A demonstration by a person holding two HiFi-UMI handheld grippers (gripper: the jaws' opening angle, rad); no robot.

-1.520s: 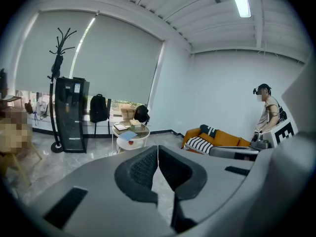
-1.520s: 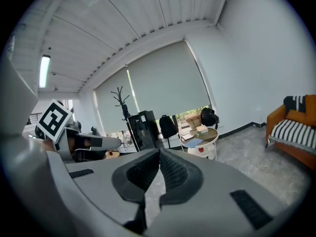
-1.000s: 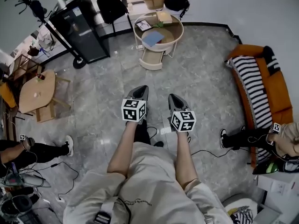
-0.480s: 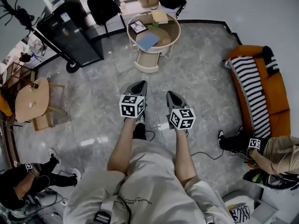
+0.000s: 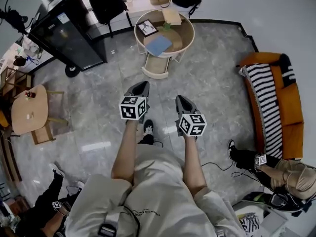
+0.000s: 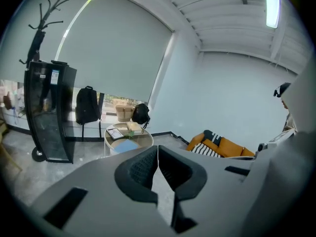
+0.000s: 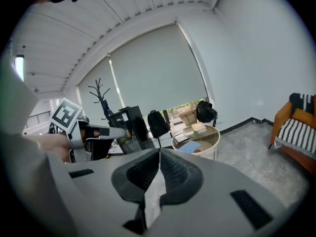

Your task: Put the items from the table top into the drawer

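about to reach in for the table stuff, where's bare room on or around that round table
Free: the right side of the round table, between the blue book and the rim, and the grey floor in front of the open drawer. Crowded: the table's left and back, where the framed picture, blue book and tan book sit close together.

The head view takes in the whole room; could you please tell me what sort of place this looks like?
Probably an office lounge furnished like a living room: an orange sofa, a round table with an open drawer and a black cabinet stand on a polished stone-tile floor.
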